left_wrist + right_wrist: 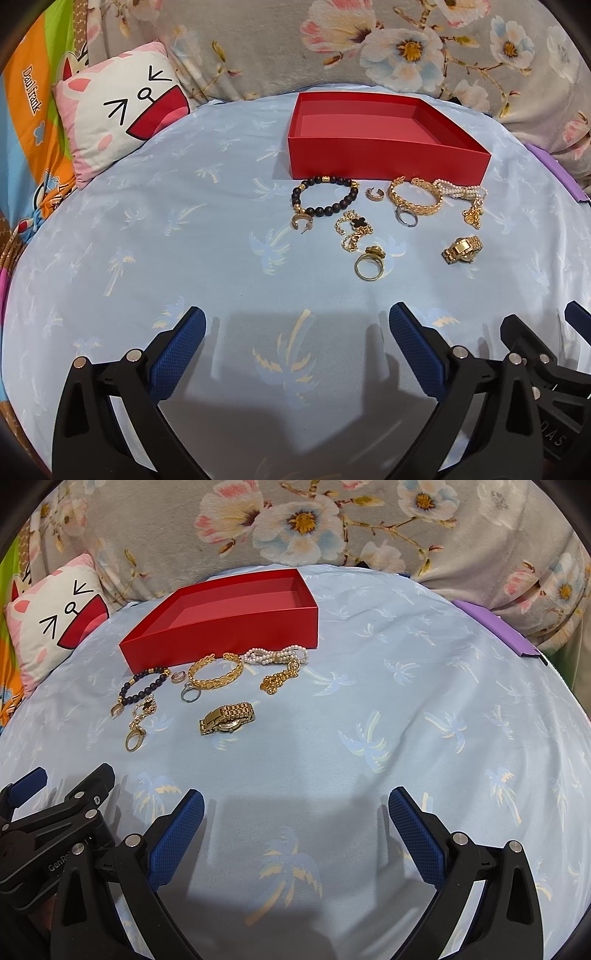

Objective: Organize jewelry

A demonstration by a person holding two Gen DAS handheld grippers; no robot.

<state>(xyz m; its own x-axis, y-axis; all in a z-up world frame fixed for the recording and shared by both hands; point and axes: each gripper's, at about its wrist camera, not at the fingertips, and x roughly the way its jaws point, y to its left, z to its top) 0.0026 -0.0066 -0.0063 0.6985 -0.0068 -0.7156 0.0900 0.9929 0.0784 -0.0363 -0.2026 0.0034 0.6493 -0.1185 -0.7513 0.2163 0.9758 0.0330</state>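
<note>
Both the left gripper [297, 328] and right gripper [295, 808] are held spread wide and unladen at lower frame; bare blue bedsheet [406, 701] lies ahead, jewelry [388, 214] clustered mid-frame against the red box [388, 162]

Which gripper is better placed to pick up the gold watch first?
Probably right. The gold metal-link watch lies on the jewelry cluster's right edge, nearest the right gripper; the left gripper faces the rings. Both jaws are open and empty.
</note>
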